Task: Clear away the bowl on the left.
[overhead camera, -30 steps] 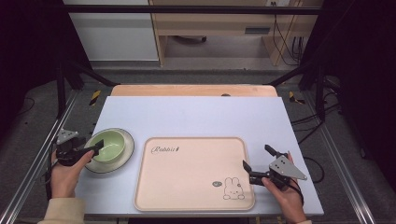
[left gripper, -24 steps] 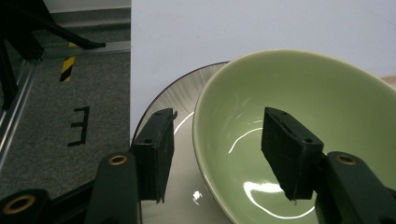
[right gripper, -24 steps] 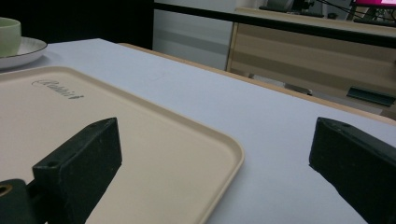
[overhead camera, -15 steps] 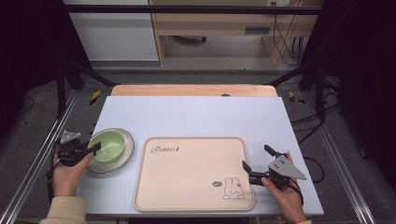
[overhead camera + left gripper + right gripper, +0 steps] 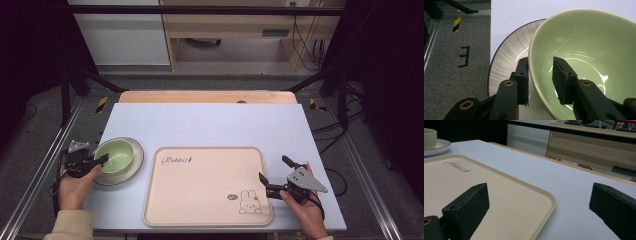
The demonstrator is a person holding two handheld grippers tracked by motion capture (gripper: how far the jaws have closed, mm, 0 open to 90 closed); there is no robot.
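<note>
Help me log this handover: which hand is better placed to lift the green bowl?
Left: its tool straddles the green bowl rim, jaws just closing. Right tool waits open by the tray.

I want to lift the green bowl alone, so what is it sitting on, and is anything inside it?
The green bowl sits on a striped plate. Inside is one jaw of the left gripper, which straddles the rim; otherwise it looks empty. The plate's middle is covered by the bowl.
</note>
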